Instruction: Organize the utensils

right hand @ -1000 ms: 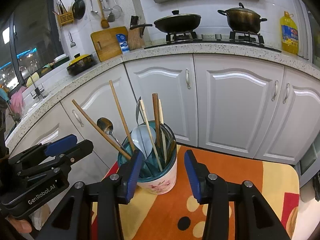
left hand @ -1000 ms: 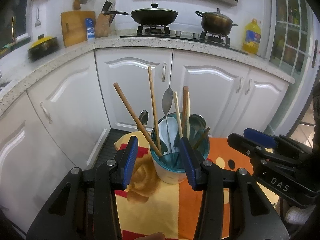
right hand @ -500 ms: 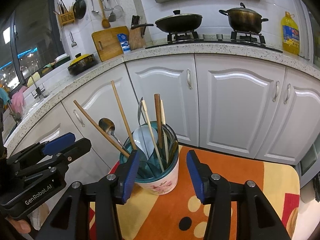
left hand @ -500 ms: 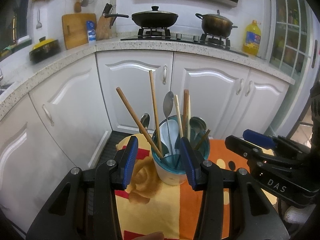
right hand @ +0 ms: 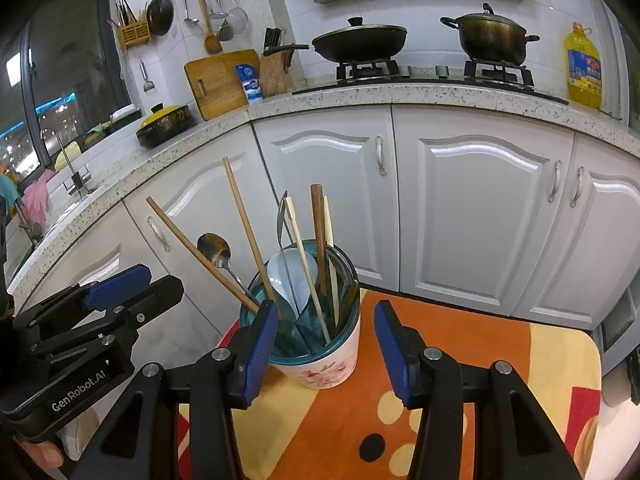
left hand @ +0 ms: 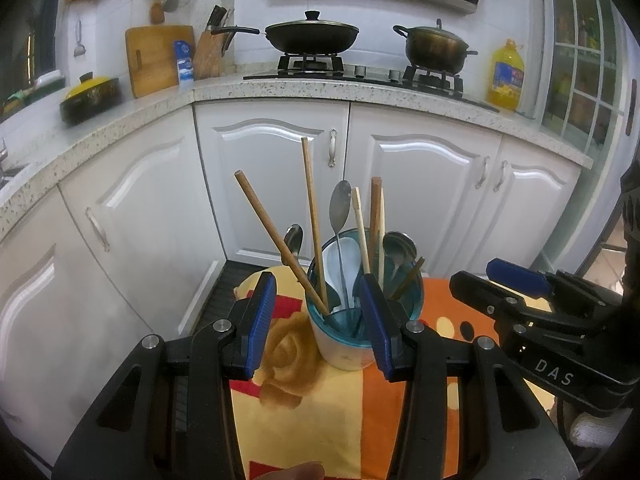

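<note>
A white flowered holder (right hand: 320,368) with a teal rim stands on an orange and yellow tablecloth (right hand: 460,360). Several utensils stick up out of it: wooden chopsticks (left hand: 276,236), metal spoons (right hand: 214,248) and a white ceramic spoon (left hand: 334,260). My left gripper (left hand: 317,278) is open just in front of the holder (left hand: 344,352), and nothing is between its blue pads. My right gripper (right hand: 326,306) is also open and empty, with the holder straight ahead between its fingertips. Each gripper shows in the other's view, the right one (left hand: 500,280) at the right and the left one (right hand: 132,280) at the left.
White cabinet doors (right hand: 472,208) close off the space behind the table. The stone counter (left hand: 120,124) above them carries a wok (left hand: 312,36), a pot (left hand: 436,44), an oil bottle (left hand: 507,76) and a cutting board (left hand: 156,56). A person's fingertip (left hand: 300,470) shows at the bottom edge.
The right gripper's jaws stand slightly wider apart than a second ago. Both grippers and the holder keep their places.
</note>
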A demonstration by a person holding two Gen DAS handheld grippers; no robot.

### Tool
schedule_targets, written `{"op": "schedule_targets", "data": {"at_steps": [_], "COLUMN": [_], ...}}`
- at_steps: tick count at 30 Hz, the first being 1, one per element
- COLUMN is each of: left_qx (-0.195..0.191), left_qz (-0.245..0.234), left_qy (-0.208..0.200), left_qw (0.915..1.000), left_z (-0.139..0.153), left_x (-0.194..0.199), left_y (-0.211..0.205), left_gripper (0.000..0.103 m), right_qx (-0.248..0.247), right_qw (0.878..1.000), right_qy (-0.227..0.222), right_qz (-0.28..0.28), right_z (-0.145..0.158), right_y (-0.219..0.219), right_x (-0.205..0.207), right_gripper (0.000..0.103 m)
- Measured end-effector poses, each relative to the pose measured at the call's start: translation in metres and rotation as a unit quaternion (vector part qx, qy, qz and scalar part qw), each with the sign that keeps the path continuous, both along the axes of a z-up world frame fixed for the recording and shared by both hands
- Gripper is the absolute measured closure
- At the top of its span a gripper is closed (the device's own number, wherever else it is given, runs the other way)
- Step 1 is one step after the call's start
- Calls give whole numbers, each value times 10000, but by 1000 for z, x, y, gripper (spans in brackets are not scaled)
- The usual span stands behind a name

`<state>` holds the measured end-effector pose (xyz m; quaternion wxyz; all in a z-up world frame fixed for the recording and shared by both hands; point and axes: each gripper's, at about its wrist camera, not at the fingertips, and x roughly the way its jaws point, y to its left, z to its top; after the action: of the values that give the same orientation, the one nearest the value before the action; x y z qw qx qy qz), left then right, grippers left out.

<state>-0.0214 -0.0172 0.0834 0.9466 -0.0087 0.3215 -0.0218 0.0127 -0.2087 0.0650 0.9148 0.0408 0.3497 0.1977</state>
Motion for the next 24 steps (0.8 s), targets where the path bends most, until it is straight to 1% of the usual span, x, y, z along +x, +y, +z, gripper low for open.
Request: {"op": "schedule_targets", "data": {"at_steps": [24], "left_qx": [-10], "left_qz": [58], "left_qy": [6], "left_qw": [10000], "left_z": [-2], "left_x": [-1], "left_y": [3], "left_gripper": [61], "right_qx": [-52], "right_qw": [10000], "right_qy": [67], "right_qz": [45], "right_z": [-5], "right_y": [3], "right_x": [-1], "right_gripper": [55]}}
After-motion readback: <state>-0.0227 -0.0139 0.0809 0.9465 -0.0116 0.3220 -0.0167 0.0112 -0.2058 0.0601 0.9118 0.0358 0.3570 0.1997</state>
